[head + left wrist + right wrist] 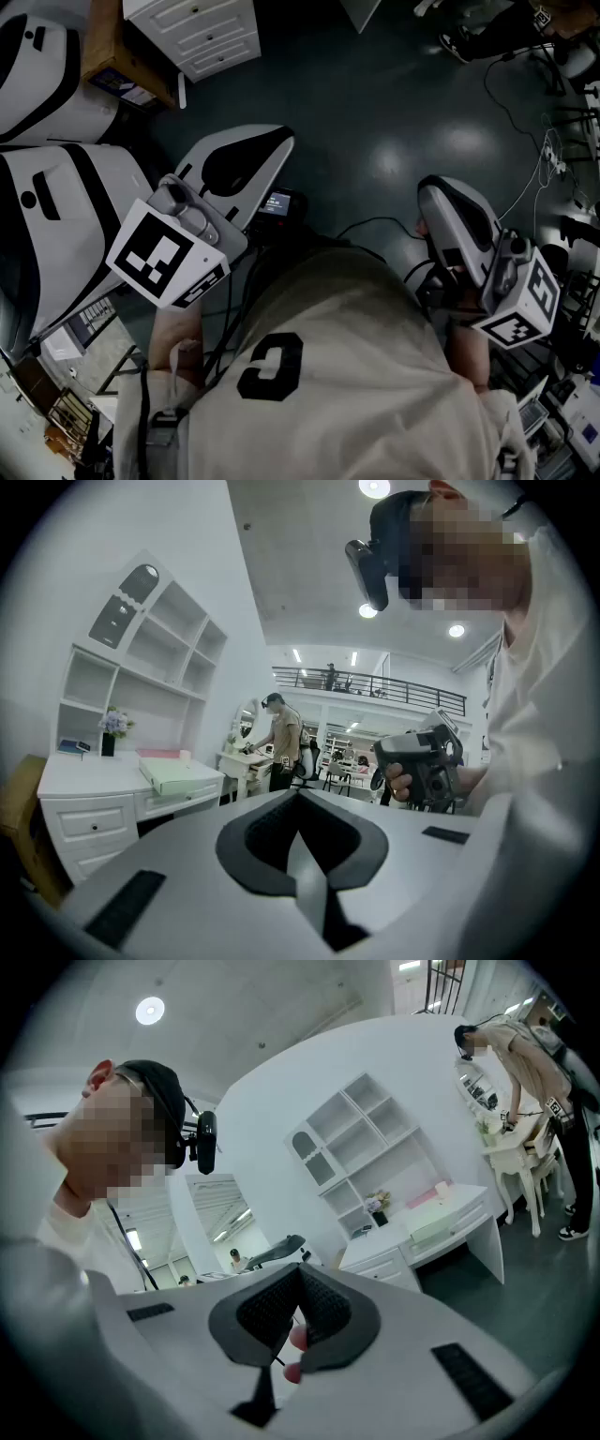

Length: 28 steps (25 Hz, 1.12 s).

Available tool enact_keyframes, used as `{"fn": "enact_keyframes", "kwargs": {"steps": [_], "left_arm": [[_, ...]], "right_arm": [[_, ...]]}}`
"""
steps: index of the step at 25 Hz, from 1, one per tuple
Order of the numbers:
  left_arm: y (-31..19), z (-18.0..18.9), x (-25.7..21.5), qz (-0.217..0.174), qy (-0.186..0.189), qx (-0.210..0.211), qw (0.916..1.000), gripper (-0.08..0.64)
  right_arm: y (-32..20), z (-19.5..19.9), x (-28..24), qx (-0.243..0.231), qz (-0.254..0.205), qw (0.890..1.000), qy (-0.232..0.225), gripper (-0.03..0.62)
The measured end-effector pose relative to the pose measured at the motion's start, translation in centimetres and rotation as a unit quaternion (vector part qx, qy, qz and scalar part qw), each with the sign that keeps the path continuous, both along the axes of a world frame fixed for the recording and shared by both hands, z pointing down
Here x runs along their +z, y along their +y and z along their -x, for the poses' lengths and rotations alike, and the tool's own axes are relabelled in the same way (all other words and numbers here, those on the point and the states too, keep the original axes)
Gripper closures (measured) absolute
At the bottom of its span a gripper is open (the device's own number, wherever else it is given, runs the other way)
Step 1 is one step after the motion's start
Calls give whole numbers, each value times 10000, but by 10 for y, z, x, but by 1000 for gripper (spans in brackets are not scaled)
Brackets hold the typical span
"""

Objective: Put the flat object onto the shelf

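A white desk (84,778) is standing at nine o'clock in the left gripper view, carrying a white shelf unit (141,658). A pale green flat box (180,775) is lying on the desktop. A pink item (159,754) is sitting at the box's eleven o'clock, and a dark vase of flowers (112,735) is standing at its ten o'clock.

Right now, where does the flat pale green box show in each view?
Head view: not in it.
Left gripper view: flat pale green box at left of centre, lying on the white desk.
Right gripper view: right of centre, on the same desk.
Shared landmark: the desk's drawers, at the head view's top edge.
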<state>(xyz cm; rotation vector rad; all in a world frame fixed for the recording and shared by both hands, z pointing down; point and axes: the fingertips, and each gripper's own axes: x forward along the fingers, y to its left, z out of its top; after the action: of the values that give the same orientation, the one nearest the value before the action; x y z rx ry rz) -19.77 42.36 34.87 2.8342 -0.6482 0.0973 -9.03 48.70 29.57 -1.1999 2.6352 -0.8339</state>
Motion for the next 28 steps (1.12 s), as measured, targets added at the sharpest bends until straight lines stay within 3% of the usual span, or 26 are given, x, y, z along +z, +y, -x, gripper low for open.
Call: {"fn": "enact_keyframes", "kwargs": {"steps": [5,9,12,15,19,25,28], "left_arm": [[7,-5,-4,17,-10,200,9998,546],[7,-8,11,153,-96,298,9994,547],[3,-12,15,201,-110,365,9991,548],[-4,-17,20,153,-156,546,9983,548],[-15,-17,33,186,-227,680,9973,548],[-12,-37,29,224,-361,730,9964,548],[-5,-46,37,302,-372,794,9957,546]], "right_arm": [[2,9,0,-119,-15,9999,28,571],[-2,5,11,81,120,9999,-64,571],[-9,-4,14,334,322,9972,-579,571],[-20,1,18,282,473,9938,-963,571],[-32,19,29,182,281,9978,-567,571],[-37,-1,31,583,108,9981,-145,571],[-37,-4,38,486,76,9988,-44,571]]}}
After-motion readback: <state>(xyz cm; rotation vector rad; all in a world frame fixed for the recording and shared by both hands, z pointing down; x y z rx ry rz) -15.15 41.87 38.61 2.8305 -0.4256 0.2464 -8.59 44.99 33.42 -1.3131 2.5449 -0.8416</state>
